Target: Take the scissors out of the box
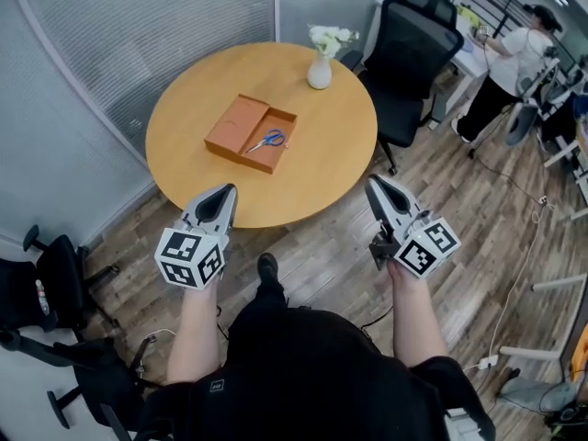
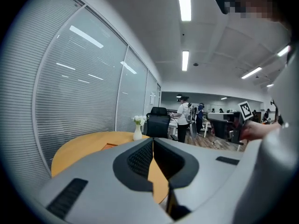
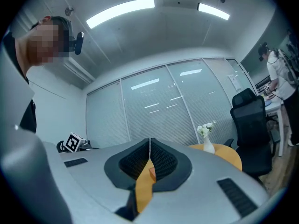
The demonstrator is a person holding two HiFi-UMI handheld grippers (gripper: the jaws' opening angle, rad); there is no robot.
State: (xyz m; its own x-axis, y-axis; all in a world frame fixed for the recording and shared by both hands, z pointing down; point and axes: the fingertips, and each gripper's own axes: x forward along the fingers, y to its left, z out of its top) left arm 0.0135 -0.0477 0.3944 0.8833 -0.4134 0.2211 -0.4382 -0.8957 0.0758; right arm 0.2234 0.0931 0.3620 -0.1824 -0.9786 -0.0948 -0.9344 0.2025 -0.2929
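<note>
An open orange-brown box (image 1: 237, 119) lies in the middle of the round wooden table (image 1: 197, 81). Blue-handled scissors (image 1: 266, 141) rest in its right half. Both grippers hover over the floor at the table's near edge, well short of the box. My left gripper (image 1: 227, 192) points toward the table with its jaws together and nothing between them. My right gripper (image 1: 372, 184) is to the right, also shut and empty. In the left gripper view the jaws (image 2: 153, 141) meet at the tip, with the table beyond them. In the right gripper view the jaws (image 3: 149, 141) are likewise shut.
A white vase of flowers (image 1: 320, 70) stands at the table's far edge. A black office chair (image 1: 409, 53) sits behind the table to the right, with a person (image 1: 514, 58) at a desk beyond. Another black chair (image 1: 46, 278) is at the left. A glass wall with blinds runs behind.
</note>
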